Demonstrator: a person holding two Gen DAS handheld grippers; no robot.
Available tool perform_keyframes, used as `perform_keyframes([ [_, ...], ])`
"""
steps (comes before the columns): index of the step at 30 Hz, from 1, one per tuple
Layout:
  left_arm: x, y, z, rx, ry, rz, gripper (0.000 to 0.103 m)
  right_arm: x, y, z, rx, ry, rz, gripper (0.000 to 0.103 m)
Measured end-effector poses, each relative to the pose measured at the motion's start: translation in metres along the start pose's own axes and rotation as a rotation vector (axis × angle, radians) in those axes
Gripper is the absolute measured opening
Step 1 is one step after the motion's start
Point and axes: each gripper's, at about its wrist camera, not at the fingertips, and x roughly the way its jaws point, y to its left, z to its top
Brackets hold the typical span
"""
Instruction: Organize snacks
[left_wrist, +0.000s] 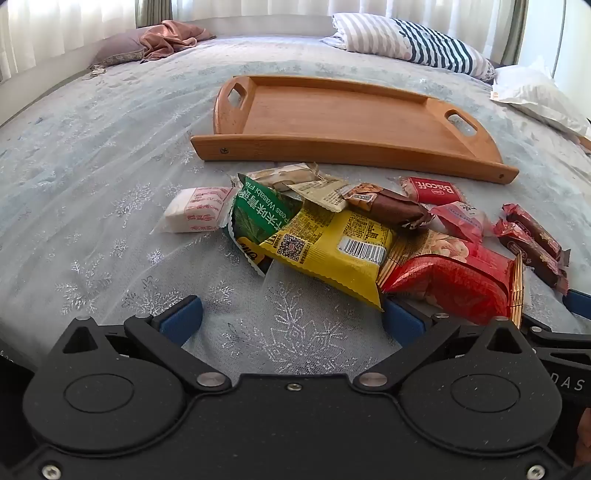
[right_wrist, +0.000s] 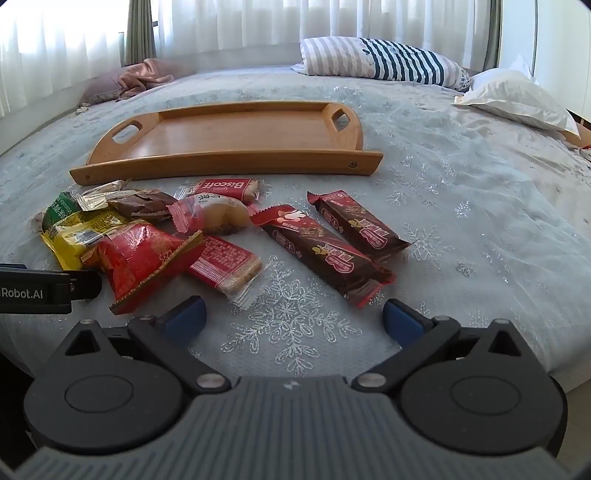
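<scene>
A pile of snack packets lies on the bed in front of an empty wooden tray. In the left wrist view I see a yellow packet, a green wasabi-pea packet, a white packet, a red bag and a Biscoff packet. In the right wrist view two brown chocolate bars and a red biscuit packet lie nearest. My left gripper is open and empty just before the yellow packet. My right gripper is open and empty just before the chocolate bars.
The bed has a pale snowflake-patterned cover. A striped pillow, a white pillow and a pink cloth lie at the far side. The left gripper's body shows at the left of the right wrist view.
</scene>
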Motion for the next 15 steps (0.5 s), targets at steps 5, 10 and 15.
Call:
perform_keyframes([
  [5,-0.0001,0.0,0.0001,-0.007,0.003,-0.004,0.103,-0.0006,0.001,-0.0007,-0.004,-0.002,-0.001,0.103],
  [10,0.0,0.0001,0.0002,-0.007,0.003,-0.006,0.103,-0.0021,-0.0015,-0.0026,0.001,-0.007,0.006,0.103],
  [15,-0.0001,0.0003,0.0002,-0.009,0.002,-0.007,0.103,-0.0021,0.0006,-0.0011,-0.002,-0.007,0.003,0.103],
])
